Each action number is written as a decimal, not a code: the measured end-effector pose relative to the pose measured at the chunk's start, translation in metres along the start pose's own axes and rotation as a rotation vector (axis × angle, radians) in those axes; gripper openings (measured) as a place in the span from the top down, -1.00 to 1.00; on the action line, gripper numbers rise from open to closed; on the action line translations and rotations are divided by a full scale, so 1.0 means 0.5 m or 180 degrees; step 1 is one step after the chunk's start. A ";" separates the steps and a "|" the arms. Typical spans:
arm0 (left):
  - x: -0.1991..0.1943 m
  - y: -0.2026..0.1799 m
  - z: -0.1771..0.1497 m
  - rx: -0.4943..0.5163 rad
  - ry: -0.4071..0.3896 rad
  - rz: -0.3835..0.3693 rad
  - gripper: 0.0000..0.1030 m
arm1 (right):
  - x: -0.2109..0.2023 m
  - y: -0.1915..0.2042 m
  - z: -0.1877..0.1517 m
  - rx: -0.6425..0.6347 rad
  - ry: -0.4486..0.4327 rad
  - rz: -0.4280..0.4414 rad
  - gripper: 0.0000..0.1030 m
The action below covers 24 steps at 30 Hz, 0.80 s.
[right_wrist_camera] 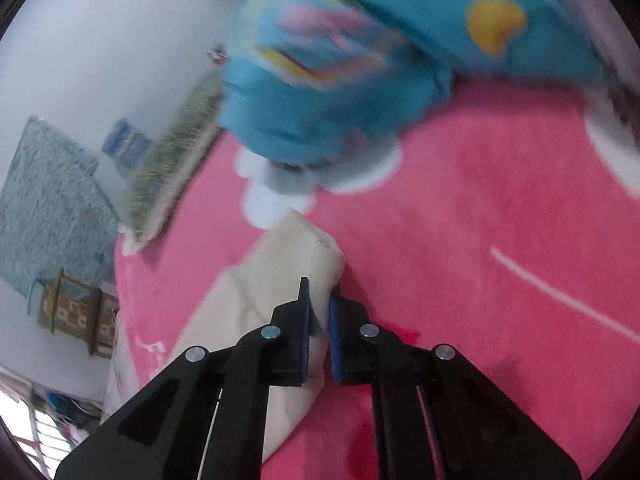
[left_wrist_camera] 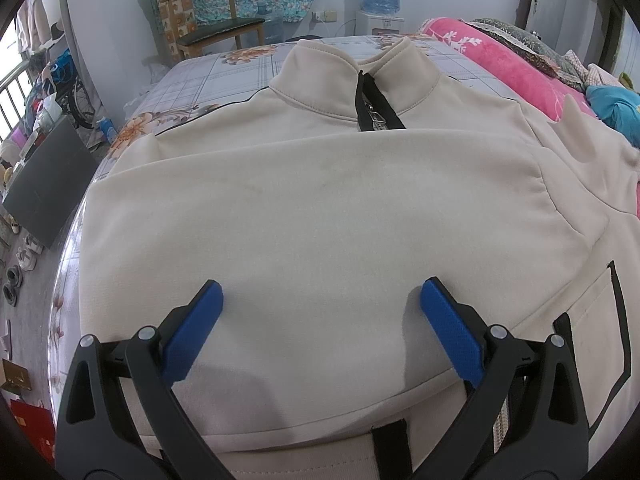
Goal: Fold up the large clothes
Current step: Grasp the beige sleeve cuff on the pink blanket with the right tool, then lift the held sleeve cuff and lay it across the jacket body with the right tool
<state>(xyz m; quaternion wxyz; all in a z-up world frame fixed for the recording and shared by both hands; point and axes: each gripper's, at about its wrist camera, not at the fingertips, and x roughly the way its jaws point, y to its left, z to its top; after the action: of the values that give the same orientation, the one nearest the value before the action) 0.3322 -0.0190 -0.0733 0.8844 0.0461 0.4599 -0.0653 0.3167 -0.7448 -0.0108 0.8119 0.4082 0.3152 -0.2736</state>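
A cream zip-neck sweatshirt [left_wrist_camera: 320, 208] lies spread on the bed with its collar and black zipper [left_wrist_camera: 374, 106] at the far side. One sleeve is folded across the chest. My left gripper [left_wrist_camera: 320, 300] is open and empty, hovering just over the folded sleeve near the hem. In the right wrist view my right gripper [right_wrist_camera: 319, 300] is shut on the end of the other cream sleeve [right_wrist_camera: 292, 256], holding it over a pink blanket [right_wrist_camera: 460, 260]. That view is blurred.
The bed has a floral checked sheet [left_wrist_camera: 224, 76]. A pink blanket [left_wrist_camera: 508, 64] and a blue garment [left_wrist_camera: 616, 108] lie at the right; the blue garment [right_wrist_camera: 360, 60] is close ahead of my right gripper. A wooden chair [left_wrist_camera: 216, 20] and a water dispenser [left_wrist_camera: 382, 0] stand behind the bed.
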 end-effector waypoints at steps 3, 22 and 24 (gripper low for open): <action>0.000 0.000 0.000 0.0000 0.0000 0.0000 -0.87 | -0.066 0.061 -0.004 -0.0240 -0.0183 0.0171 0.84; -0.079 0.056 0.014 -0.0265 -0.0223 -0.0284 -0.55 | -0.401 0.433 -0.232 -0.1659 -0.0525 0.1276 0.84; -0.075 0.065 0.011 -0.0338 -0.0100 -0.0383 -0.30 | -0.408 0.467 -0.270 -0.1746 -0.0498 0.1371 0.84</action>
<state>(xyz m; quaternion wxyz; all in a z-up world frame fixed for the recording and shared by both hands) 0.3202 0.0149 -0.0386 0.8871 -0.0296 0.4508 -0.0946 0.3084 -0.4732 0.1904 0.9520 0.2099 0.2204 -0.0318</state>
